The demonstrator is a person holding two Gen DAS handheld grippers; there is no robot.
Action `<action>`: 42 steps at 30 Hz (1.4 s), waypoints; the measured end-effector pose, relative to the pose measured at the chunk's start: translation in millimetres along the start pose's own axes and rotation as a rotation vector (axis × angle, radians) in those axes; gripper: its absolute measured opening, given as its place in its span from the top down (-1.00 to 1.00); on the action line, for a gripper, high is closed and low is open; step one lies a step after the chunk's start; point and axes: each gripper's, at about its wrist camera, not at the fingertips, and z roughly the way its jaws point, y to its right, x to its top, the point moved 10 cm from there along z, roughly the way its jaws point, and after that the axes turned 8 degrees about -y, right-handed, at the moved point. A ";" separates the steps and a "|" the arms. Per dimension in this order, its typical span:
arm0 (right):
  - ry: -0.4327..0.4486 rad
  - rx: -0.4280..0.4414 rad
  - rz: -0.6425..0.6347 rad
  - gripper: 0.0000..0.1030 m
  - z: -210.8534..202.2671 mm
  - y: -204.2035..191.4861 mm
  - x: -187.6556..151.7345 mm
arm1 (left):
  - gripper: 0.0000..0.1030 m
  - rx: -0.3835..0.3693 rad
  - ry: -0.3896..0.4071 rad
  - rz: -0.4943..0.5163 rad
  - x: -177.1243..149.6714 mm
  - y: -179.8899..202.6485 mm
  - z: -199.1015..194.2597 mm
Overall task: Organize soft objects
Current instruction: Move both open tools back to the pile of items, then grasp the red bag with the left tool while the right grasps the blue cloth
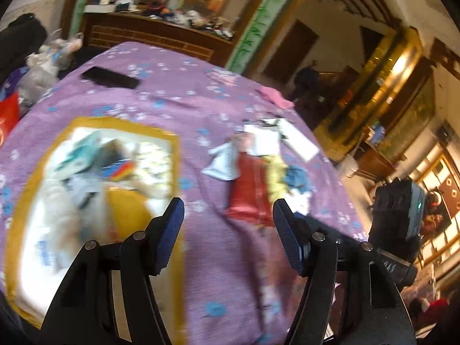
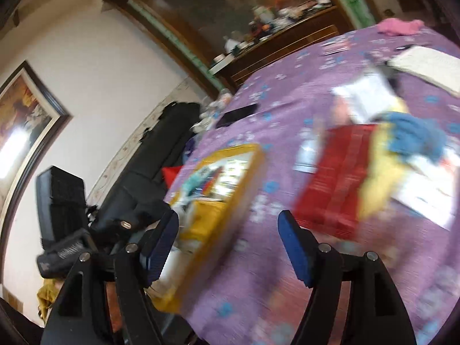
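Note:
A yellow-rimmed box (image 1: 172, 155) on the purple flowered table cover holds several soft cloths, white, teal and grey. It also shows in the right wrist view (image 2: 253, 161). A pile of soft items lies to its right: a red piece (image 1: 250, 189), a yellow cloth (image 1: 276, 175) and a blue cloth (image 1: 297, 178), also seen as the blue cloth (image 2: 414, 135) in the right wrist view. My left gripper (image 1: 228, 211) is open and empty above the cover between box and pile. My right gripper (image 2: 228, 224) is open and empty, with the pile just ahead to its right. Both views are blurred.
A black remote (image 1: 110, 77) lies at the far side of the cover. A pink cloth (image 1: 276, 96) sits at the far right edge. White papers (image 1: 290, 141) lie beyond the pile. A wooden sideboard (image 1: 161, 37) stands behind. Bags (image 1: 46, 60) sit at the left.

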 end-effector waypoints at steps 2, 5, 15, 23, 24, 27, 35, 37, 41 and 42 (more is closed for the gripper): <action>0.017 -0.029 0.016 -0.52 -12.7 13.4 -4.4 | -0.25 -0.007 -0.024 0.034 -0.4 20.9 14.8; 0.017 -0.053 0.047 -0.52 -26.2 33.4 -13.4 | -0.25 -0.032 -0.067 0.073 -5.9 44.1 33.0; -0.053 -0.353 0.107 -0.53 -41.3 106.5 -43.8 | -0.25 0.032 -0.157 0.123 -37.6 66.0 82.7; -0.040 -0.240 0.156 -0.53 -50.6 109.7 -44.1 | -0.25 0.082 -0.198 0.109 -24.6 49.1 112.8; -0.031 -0.239 0.143 -0.53 -51.3 108.6 -38.9 | -0.25 0.081 -0.200 0.105 -22.6 48.2 114.5; 0.003 -0.244 0.112 -0.53 -57.4 105.0 -10.1 | -0.25 0.054 -0.190 0.096 -18.1 48.3 113.7; -0.046 -0.302 -0.046 -0.53 -31.4 123.4 81.9 | -0.25 0.075 -0.185 0.074 0.2 34.8 131.0; -0.097 -0.325 -0.045 -0.53 -14.3 137.2 84.6 | -0.25 0.083 -0.207 0.069 6.8 31.0 146.9; -0.147 -0.341 -0.055 -0.51 -8.4 145.3 60.6 | -0.25 0.162 -0.286 0.090 5.2 25.6 177.7; -0.143 -0.364 -0.054 -0.50 -10.2 148.0 58.0 | -0.25 0.158 -0.280 0.099 4.6 27.3 181.3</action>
